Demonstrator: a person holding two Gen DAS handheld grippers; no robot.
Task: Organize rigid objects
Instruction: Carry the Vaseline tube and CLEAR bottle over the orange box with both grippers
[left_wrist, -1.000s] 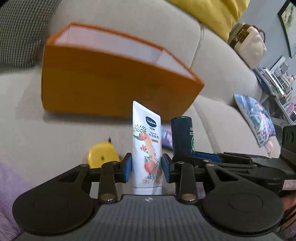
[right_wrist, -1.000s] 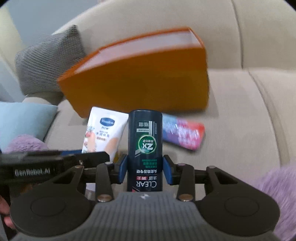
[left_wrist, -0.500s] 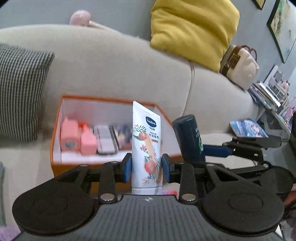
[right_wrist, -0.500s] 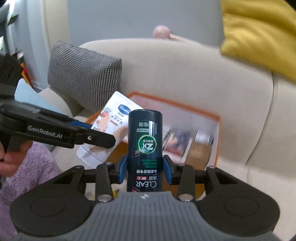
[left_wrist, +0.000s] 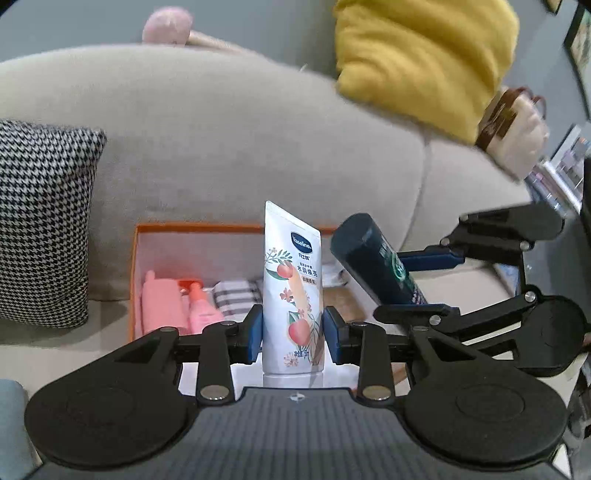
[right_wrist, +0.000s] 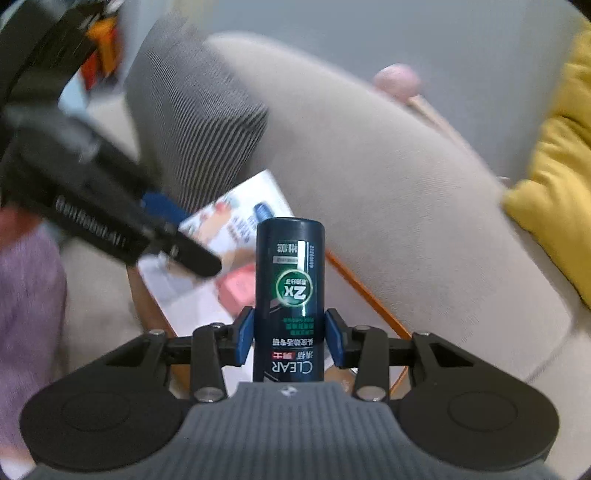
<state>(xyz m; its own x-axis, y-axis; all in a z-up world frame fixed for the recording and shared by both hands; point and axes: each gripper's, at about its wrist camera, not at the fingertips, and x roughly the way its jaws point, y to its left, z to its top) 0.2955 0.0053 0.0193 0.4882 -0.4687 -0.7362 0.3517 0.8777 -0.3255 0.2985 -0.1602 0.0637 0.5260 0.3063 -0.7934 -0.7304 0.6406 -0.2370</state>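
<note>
Vaseline tube (left_wrist: 293, 291), pinched upright between the closed jaws of the left gripper (left_wrist: 293, 334), sits at frame centre, and half a second ago the orange box (left_wrist: 192, 228) lay closer below it; the view has since lifted and the box's pink bottles (left_wrist: 177, 304) look smaller. The right gripper (right_wrist: 289, 334), clamped on the dark CLEAR bottle (right_wrist: 289, 295), has swung so the box rim (right_wrist: 364, 291) runs lower right. Both items seem ready to drop in; free room lies at the box's right end, near the sofa back (left_wrist: 240, 147).
</note>
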